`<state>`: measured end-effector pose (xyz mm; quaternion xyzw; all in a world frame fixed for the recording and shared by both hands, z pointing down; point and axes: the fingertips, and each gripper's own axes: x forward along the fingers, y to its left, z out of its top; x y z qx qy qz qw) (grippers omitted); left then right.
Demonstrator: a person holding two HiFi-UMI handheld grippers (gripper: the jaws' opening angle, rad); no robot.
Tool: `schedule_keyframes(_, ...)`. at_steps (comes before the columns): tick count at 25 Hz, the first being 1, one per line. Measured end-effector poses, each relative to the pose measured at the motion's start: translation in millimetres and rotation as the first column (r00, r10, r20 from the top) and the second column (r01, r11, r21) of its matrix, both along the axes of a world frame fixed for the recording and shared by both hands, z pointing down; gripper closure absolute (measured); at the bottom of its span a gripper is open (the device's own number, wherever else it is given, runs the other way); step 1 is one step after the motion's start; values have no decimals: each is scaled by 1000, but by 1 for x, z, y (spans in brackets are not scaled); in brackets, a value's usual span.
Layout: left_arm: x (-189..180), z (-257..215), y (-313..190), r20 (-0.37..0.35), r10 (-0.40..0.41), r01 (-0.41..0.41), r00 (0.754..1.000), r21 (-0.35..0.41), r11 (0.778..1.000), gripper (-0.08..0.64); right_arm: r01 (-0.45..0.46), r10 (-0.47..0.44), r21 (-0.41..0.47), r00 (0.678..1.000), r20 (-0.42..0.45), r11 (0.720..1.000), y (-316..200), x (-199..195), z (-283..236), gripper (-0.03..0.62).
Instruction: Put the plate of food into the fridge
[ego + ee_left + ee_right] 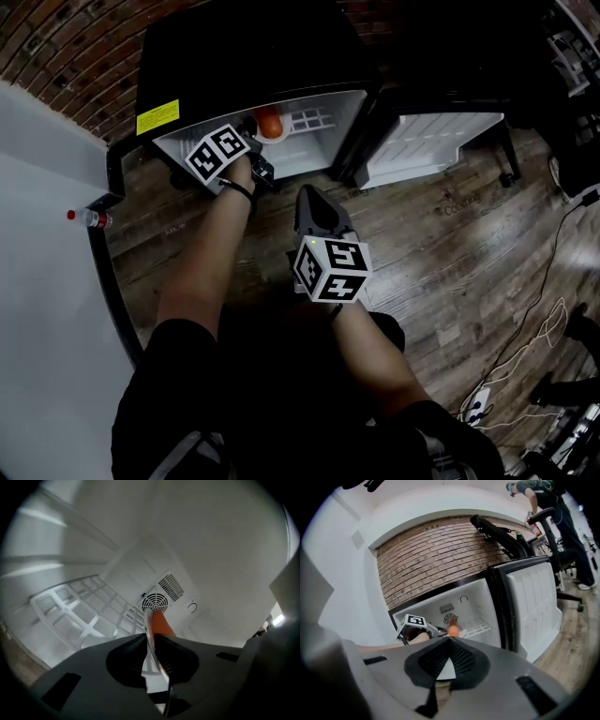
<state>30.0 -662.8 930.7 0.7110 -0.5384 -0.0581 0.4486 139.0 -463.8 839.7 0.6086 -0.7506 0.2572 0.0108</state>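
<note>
The wood floor (450, 253) fills most of the head view, and the black fridge (234, 56) stands on it against a brick wall (56, 47). To the left of the fridge is a white table (37, 281). The fridge's door (427, 145) is swung wide open to the right of the fridge, its white inner side showing. Inside the fridge are white walls, a white wire shelf (79, 616) and a round fan vent (154, 603) in the back wall.

The left hand-held gripper (255, 141) reaches into the mouth of the fridge. Its jaws are clamped onto the rim of the plate (151, 653), which the left gripper view shows edge-on as a thin pale line between them. The plate is inside the fridge, over the wire shelf and short of the fan vent; whether it rests on the shelf cannot be told. The orange food (161, 623) sits on the plate just past the jaws, toward the fridge's back wall.

The right hand-held gripper (314, 202) is outside the fridge, in front of its opening and over the floor. Its jaws are pressed together with nothing between them, and they point at the fridge's interior.

A small bottle with a red cap (89, 218) lies at the table's edge, left of the fridge.
</note>
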Motion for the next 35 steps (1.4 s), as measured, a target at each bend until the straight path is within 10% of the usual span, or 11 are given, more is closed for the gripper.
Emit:
schedule_keyframes(5, 0, 0, 2, 248, 46, -68, 968, 80, 994, 484, 9, -9, -3, 1000, 11, 1000, -1, 2, 3, 579)
schedule_keyframes(11, -23, -4, 2, 521, -30, -53, 853, 144, 988, 456, -5, 6, -26, 1000, 28, 1000, -5, 10, 11, 578)
schedule_keyframes(16, -28, -11, 11, 509, -34, -55, 860, 160, 986, 561, -4, 4, -16, 1000, 14, 1000, -11, 11, 13, 580)
schedule_keyframes(27, -8, -58, 81, 468, 164, -283, 868, 196, 939, 563, 34, -35, -36, 999, -17, 999, -23, -3, 32, 580)
schedule_keyframes(35, -31, -88, 156, 630, 229, -475, 742, 254, 842, 563, 64, -65, -23, 997, -41, 998, -35, -26, 35, 579)
